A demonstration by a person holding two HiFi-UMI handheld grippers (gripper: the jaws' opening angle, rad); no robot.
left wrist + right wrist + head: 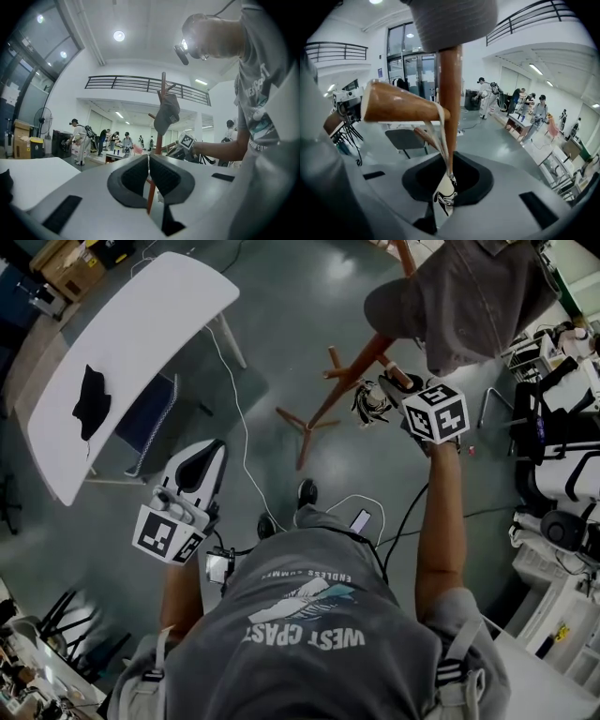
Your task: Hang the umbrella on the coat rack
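The umbrella (446, 192), folded small, hangs by its strap (439, 124), which is looped over a peg (401, 108) of the rack (451, 79). It looks light and soft-skinned and likely to swing. The firm body just under the strap seems the safest hold. The right tool (392, 388) is clenched on that body. The left tool (148, 159) is clenched on nothing, well apart.

Left tool (148, 164), jaws together, coat rack (158, 142) beyond, grey cap (167, 115) on it
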